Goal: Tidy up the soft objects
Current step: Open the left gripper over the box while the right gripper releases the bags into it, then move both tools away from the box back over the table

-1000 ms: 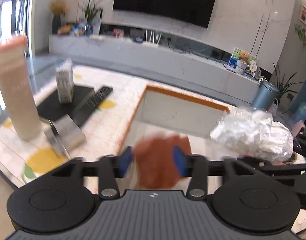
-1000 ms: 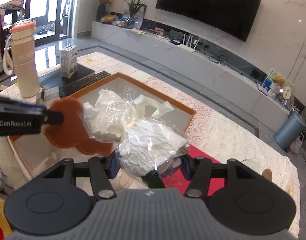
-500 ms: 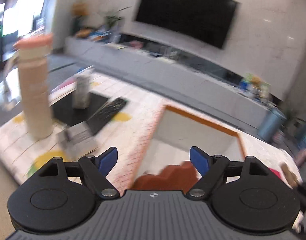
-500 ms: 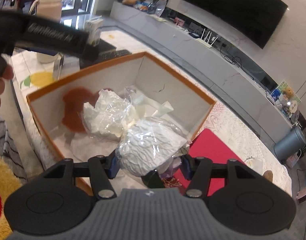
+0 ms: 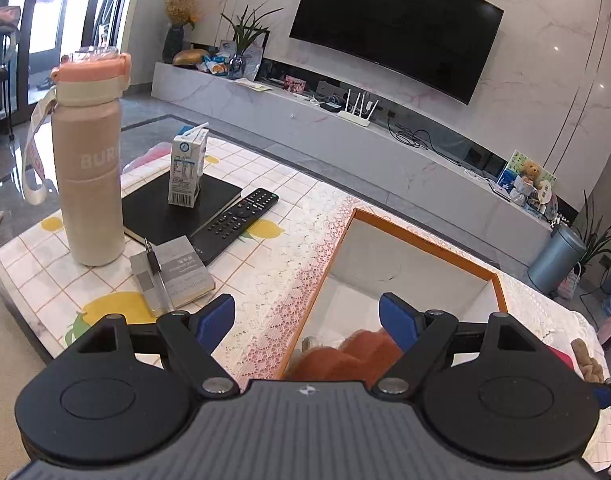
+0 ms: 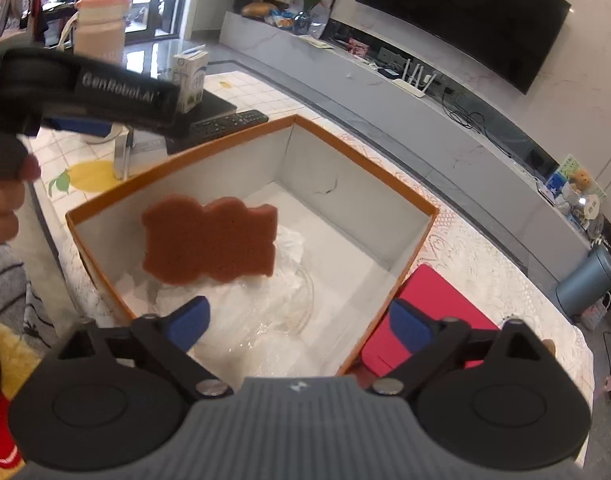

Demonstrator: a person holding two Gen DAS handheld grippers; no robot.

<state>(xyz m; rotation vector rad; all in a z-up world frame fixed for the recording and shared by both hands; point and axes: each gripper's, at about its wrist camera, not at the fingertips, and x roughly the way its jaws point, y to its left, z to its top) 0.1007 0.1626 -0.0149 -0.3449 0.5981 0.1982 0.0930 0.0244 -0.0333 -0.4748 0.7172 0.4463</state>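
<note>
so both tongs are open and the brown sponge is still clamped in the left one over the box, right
Not quite. Both tongs are open, but the left tongs hold nothing: the brown sponge is free of them, inside the orange-rimmed box among the plastic-wrapped items. The right wrist view shows this; the right tongs are open too.

- Rust-brown wavy-edged sponge (image 6: 209, 240): porous, matt foam.
- Orange-rimmed white cardboard box (image 6: 357, 204): smooth, matt walls.
- Crinkled clear plastic wrap (image 6: 265, 320): glossy.
- Counter (image 5: 265, 280): lacy cloth.
</note>
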